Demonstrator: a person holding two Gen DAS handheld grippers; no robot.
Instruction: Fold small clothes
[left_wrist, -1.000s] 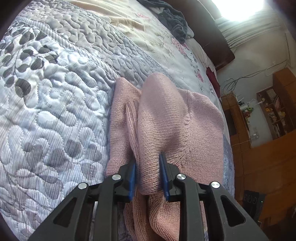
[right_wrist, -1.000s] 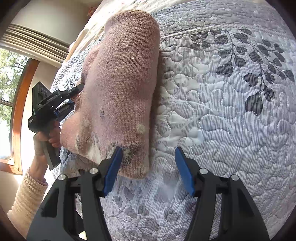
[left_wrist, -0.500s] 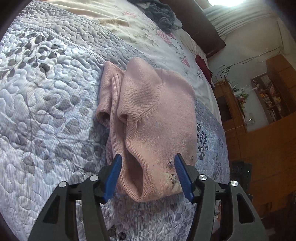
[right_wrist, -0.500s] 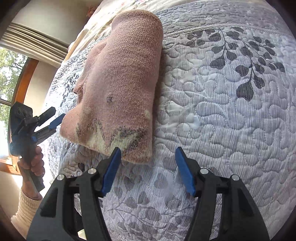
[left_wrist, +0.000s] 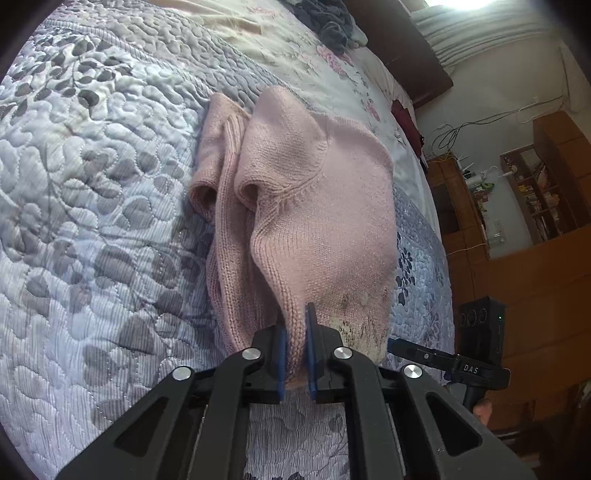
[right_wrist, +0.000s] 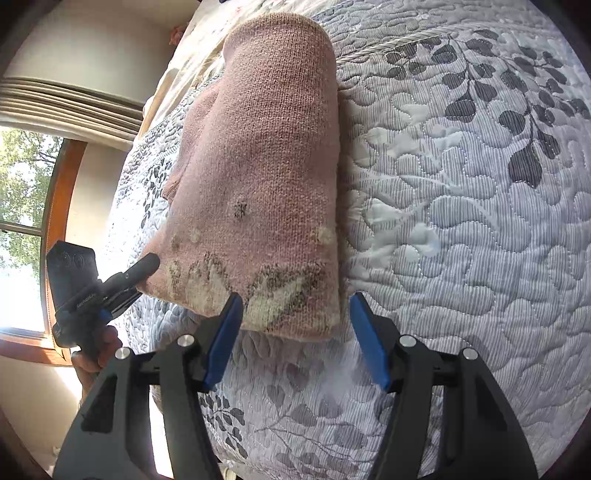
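Your left gripper (left_wrist: 294, 345) has its jaws pinched on a ribbed fold at the near edge of the pink knit sweater (left_wrist: 310, 206), the blue pads almost together with only the knit between them. Your right gripper (right_wrist: 295, 339) has its jaws spread wide, holding nothing: its left pad sits just at the sweater's patterned hem, its right pad over bare quilt beside the sweater's edge. The sweater lies folded into a long bundle on the bed's grey-and-white leaf-patterned quilt (right_wrist: 461, 192), with dark and cream markings along the hem nearest you. From the left wrist view, two rolled openings show on the sweater's left side, and a narrower ribbed layer lies beneath the top fold. In the right wrist view your left gripper shows at the sweater's lower left corner, its tips at the fabric, with your hand (right_wrist: 96, 350) wrapped round its handle. Farther up the bed a pale floral sheet (left_wrist: 306, 74) carries a heap of dark grey clothing (left_wrist: 328, 18). Past the bed stand wooden shelves (left_wrist: 539, 192) and, on the other side, a wood-framed window (right_wrist: 22, 206).
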